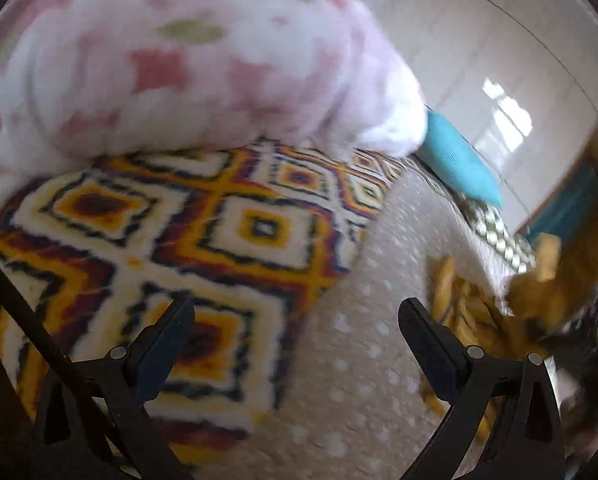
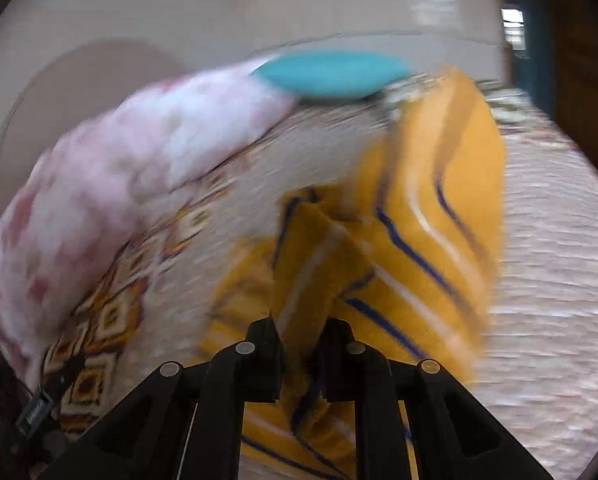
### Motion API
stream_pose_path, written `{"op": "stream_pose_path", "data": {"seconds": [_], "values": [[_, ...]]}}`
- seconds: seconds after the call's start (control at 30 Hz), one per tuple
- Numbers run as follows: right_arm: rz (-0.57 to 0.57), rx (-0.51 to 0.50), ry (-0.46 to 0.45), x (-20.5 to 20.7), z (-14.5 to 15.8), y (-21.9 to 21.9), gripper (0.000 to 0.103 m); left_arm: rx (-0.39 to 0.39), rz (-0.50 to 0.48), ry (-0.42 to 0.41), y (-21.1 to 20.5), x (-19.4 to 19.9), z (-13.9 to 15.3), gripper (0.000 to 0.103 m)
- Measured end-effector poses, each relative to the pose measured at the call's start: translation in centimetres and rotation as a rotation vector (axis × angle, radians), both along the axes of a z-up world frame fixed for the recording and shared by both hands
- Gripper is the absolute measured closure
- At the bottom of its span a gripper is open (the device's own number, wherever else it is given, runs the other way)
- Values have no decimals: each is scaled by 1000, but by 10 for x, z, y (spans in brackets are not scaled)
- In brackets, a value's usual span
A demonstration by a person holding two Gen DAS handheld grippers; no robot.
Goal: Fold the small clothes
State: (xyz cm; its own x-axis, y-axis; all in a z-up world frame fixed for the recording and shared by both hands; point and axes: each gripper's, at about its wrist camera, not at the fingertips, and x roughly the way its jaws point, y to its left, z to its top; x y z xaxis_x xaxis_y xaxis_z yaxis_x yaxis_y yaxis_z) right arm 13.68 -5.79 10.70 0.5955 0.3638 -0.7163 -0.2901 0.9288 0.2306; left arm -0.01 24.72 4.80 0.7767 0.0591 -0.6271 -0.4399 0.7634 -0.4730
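A small yellow garment (image 2: 427, 216) with blue and white stripes lies bunched on the beige dotted bed cover (image 2: 555, 280). My right gripper (image 2: 301, 332) is shut on a fold of this garment, which rises between its fingers. The view is blurred by motion. In the left wrist view the same yellow garment (image 1: 471, 304) shows at the right edge. My left gripper (image 1: 295, 312) is open and empty, above the bed cover (image 1: 355, 360) beside a patterned blanket.
A yellow, white and dark diamond-patterned blanket (image 1: 203, 240) covers the left of the bed. A fluffy pink and white blanket (image 1: 171, 60) is heaped behind it. A turquoise cushion (image 1: 455, 160) lies at the far edge by the pale wall.
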Motion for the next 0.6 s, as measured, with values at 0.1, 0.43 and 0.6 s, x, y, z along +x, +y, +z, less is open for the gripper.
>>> {"op": "stream_pose_path", "data": {"seconds": [0.1, 0.43, 0.6], "values": [[138, -14, 89, 1, -42, 57, 89, -99, 11, 0, 19, 0, -11, 2], [187, -176, 67, -6, -52, 74, 89, -76, -23, 2, 12, 4, -12, 2], [279, -397, -65, -45, -37, 97, 89, -74, -1, 11, 14, 4, -13, 2]]}}
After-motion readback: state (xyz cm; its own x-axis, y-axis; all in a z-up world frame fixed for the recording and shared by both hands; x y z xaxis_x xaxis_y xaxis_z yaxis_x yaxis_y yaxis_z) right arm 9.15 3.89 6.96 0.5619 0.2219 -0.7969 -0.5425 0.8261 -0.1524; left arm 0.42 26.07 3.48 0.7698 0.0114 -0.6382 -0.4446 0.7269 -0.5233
